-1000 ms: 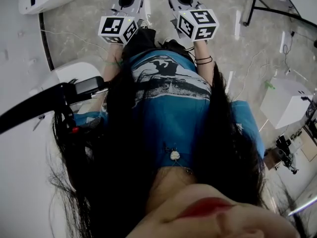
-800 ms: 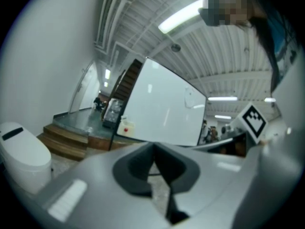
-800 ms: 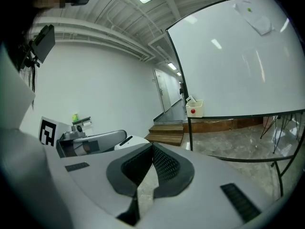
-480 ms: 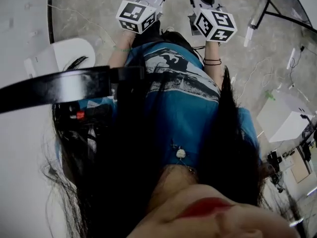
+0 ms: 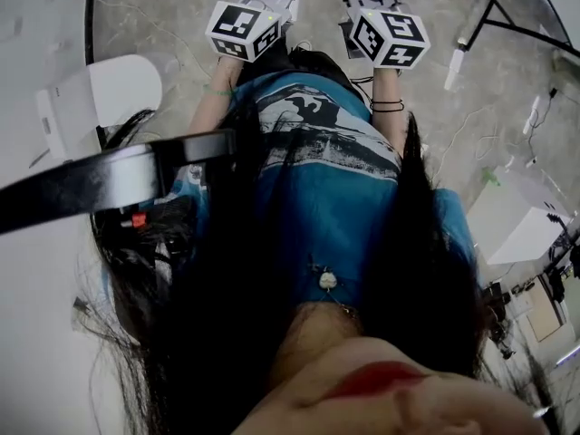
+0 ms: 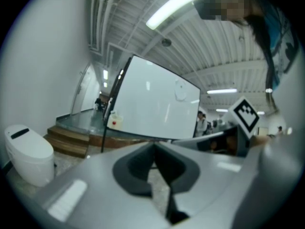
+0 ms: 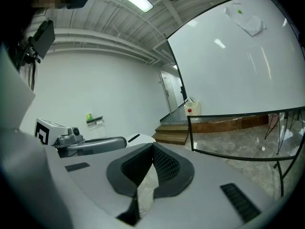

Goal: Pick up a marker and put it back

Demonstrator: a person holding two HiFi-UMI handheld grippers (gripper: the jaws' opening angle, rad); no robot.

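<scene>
Since 1 second ago, the left hand-held gripper [image 6: 153, 147] and right hand-held gripper [image 7: 152, 148] are riding higher in the head view, and the black band [image 5: 109, 184] is reaching further across it. Both are closed on nothing, pointing toward the whiteboard [image 7: 238, 61]. No marker is showing, so its direction and long axis cannot be told. The right one is probably nearer the board.
</scene>
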